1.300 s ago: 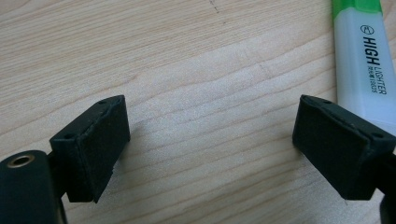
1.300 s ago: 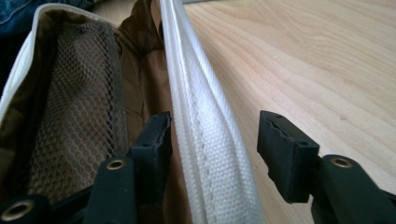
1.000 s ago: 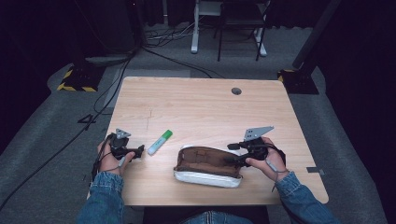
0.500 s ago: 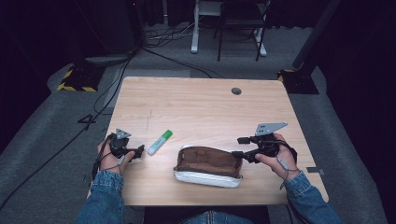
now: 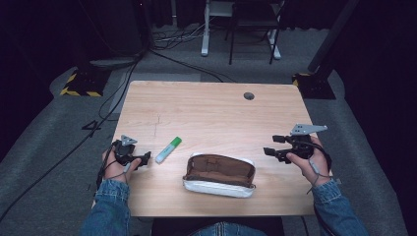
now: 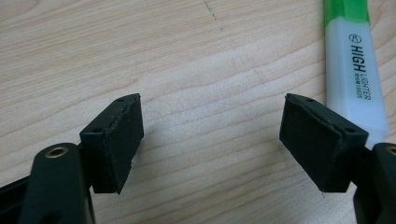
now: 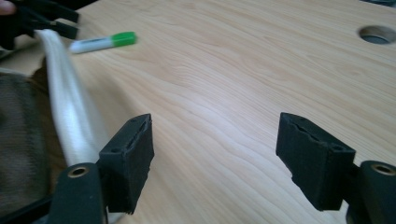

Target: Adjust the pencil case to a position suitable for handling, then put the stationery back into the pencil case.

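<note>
Blue denim sleeves cover both forearms, cuffs at the wrists. Each hand carries a black gripper: the left gripper (image 5: 142, 159) and the right gripper (image 5: 268, 151) each wear a grey three-cornered plate on top. Up close, the square black pads (image 6: 119, 140) look worn, with brass-ringed screw holes behind them.

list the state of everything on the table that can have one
pencil case: unzipped, open, lying flat
highlighter: capped, lying flat, outside the case
left tool: jaws apart and just closing, nothing between them
right tool: jaws wide and just opening, empty
</note>
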{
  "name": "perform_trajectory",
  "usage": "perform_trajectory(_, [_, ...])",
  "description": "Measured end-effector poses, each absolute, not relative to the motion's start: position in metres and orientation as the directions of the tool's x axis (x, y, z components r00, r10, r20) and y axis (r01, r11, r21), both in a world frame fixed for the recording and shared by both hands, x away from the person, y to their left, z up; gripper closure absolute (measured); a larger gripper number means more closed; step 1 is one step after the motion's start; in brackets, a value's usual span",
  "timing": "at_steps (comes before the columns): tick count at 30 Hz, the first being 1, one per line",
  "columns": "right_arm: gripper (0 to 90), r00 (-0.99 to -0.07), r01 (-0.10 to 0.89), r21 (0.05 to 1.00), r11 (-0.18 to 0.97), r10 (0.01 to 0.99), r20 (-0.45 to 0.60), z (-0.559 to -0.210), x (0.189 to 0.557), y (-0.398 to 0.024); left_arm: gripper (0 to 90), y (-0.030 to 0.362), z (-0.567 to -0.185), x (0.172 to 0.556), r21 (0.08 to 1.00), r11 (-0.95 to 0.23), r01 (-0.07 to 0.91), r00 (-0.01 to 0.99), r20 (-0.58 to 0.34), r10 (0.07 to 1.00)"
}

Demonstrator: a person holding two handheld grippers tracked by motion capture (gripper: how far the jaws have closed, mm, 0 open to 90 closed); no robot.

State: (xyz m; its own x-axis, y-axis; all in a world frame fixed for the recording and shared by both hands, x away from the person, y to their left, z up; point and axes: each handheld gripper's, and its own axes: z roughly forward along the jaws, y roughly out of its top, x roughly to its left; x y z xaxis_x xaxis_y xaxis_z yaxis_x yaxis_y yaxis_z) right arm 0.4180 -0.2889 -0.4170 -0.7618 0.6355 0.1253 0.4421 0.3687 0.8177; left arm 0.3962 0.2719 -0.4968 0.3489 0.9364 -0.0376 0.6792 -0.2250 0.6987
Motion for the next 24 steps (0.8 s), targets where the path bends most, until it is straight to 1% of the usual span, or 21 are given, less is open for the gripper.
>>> perform_trajectory(3, [26.8,-0.723,0.457,0.810,0.368,0.684,0.097,-0.423,0.423,-0.299,22.9,0.272,-0.492,0.395,0.713,-0.211,0.669,0.346,-0.047,0.937])
perform_trajectory(4, [26.9,-0.693,0.474,0.805,0.357,0.716,0.091,-0.429,0.427,-0.305,23.3,0.273,-0.490,0.394,0.719,-0.205,0.664,0.347,-0.053,0.936])
perform_trajectory(6, [26.9,-0.679,0.482,0.803,0.351,0.728,0.089,-0.431,0.428,-0.308,23.3,0.272,-0.489,0.393,0.720,-0.204,0.663,0.348,-0.055,0.936])
perform_trajectory(8, [26.8,-0.642,0.501,0.792,0.348,0.764,0.070,-0.439,0.431,-0.315,23.1,0.271,-0.485,0.393,0.719,-0.211,0.662,0.350,-0.049,0.935])
perform_trajectory(12, [26.4,-0.587,0.530,0.787,0.316,0.806,0.072,-0.452,0.439,-0.326,23.1,0.269,-0.479,0.391,0.730,-0.218,0.648,0.363,-0.045,0.931])
perform_trajectory(13, [26.2,-0.569,0.532,0.785,0.317,0.821,0.054,-0.457,0.442,-0.330,23.1,0.267,-0.477,0.390,0.733,-0.218,0.645,0.368,-0.047,0.929])
perform_trajectory(17, [25.7,-0.543,0.545,0.781,0.305,0.838,0.052,-0.464,0.446,-0.335,23.1,0.265,-0.475,0.389,0.733,-0.224,0.643,0.374,-0.045,0.926])
perform_trajectory(21, [25.5,-0.498,0.565,0.771,0.294,0.866,0.035,-0.476,0.450,-0.341,23.1,0.261,-0.472,0.388,0.735,-0.230,0.638,0.382,-0.042,0.923])
perform_trajectory(24, [24.7,-0.473,0.588,0.754,0.292,0.881,0.028,-0.488,0.454,-0.346,23.1,0.259,-0.471,0.388,0.738,-0.222,0.637,0.391,-0.061,0.918])
